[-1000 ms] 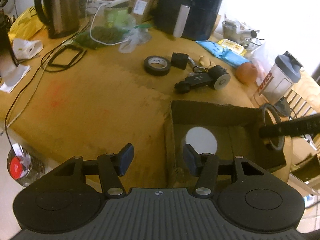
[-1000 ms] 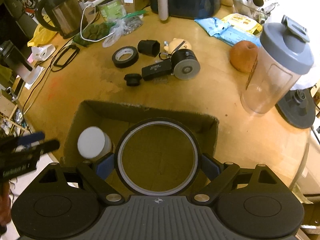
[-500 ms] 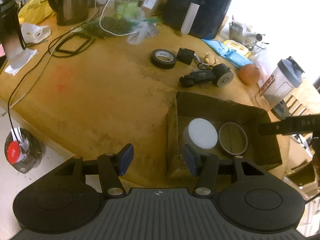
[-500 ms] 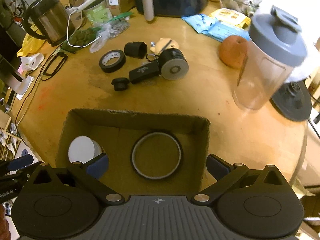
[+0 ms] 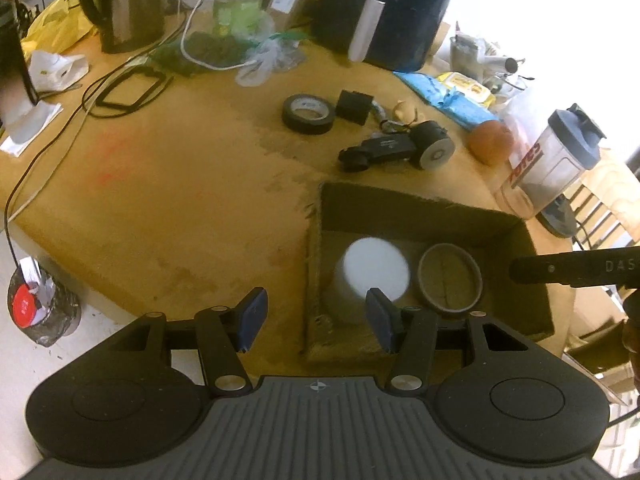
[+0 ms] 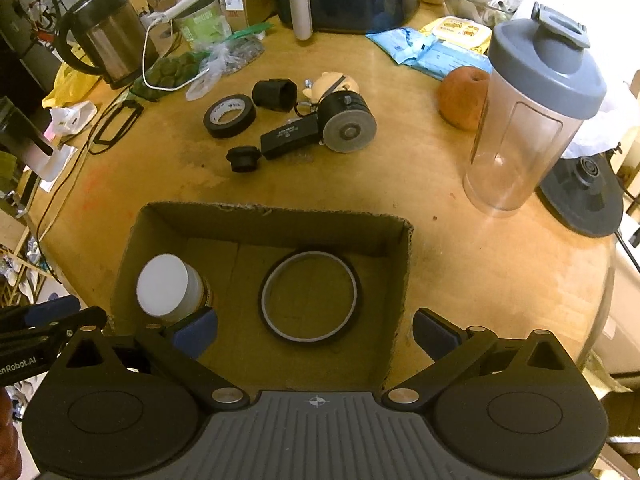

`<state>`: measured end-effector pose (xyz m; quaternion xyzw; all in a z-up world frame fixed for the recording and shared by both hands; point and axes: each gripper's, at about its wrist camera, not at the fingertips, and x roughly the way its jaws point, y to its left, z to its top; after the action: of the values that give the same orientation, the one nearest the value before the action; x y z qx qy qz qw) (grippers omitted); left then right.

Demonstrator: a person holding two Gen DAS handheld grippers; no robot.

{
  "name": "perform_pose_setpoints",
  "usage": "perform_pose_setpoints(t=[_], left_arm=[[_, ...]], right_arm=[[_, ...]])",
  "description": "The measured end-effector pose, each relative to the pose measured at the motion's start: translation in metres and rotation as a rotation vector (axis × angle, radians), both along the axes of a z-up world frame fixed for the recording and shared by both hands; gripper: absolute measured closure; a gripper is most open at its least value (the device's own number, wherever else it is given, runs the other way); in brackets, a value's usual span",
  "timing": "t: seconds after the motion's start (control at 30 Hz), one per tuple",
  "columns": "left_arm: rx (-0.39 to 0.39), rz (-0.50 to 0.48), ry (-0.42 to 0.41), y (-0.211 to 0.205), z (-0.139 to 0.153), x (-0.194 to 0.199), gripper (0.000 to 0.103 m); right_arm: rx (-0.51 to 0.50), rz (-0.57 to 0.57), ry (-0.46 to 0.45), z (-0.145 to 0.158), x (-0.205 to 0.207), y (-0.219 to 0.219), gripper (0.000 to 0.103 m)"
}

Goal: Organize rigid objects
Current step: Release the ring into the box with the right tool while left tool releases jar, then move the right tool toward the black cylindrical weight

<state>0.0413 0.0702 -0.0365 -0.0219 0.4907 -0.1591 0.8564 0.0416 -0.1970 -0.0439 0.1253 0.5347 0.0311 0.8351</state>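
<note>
An open cardboard box (image 6: 276, 216) (image 5: 420, 204) sits on the round wooden table. In it stand a white-lidded jar (image 6: 164, 290) (image 5: 376, 266) at the left and a tape ring (image 6: 310, 296) (image 5: 450, 282) lying flat. My right gripper (image 6: 314, 332) is open and empty above the box's near edge. My left gripper (image 5: 316, 314) is open and empty over the box's left wall. Beyond the box lie a black tape roll (image 6: 230, 115), a black cup-shaped part (image 6: 275, 95), a black bar-shaped device (image 6: 292, 136), a black cylinder (image 6: 348, 122) and a small black cap (image 6: 243, 159).
A shaker bottle (image 6: 532, 108) and an apple (image 6: 462, 96) stand at the right, with a dark blender base (image 6: 584, 196) beyond. A kettle (image 6: 106, 36), an air fryer (image 5: 384, 8), cables, bags and blue packets crowd the table's far side. A bin (image 5: 34, 306) is on the floor at the left.
My right gripper opened and let go of the tape ring, which now lies in the box. The gripper has drawn back and up. My left gripper has risen a little.
</note>
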Motion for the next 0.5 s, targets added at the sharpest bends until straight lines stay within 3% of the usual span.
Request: perform_pose_setpoints(t=[0.2, 0.5], left_arm=[[0.036, 0.021, -0.035, -0.025, 0.022, 0.01, 0.05], [0.059, 0.062, -0.053, -0.053, 0.046, 0.015, 0.049]], right_arm=[[-0.021, -0.002, -0.007, 0.011, 0.011, -0.016, 0.0], [-0.147, 0.004, 0.021, 0.035, 0.028, -0.033, 0.0]])
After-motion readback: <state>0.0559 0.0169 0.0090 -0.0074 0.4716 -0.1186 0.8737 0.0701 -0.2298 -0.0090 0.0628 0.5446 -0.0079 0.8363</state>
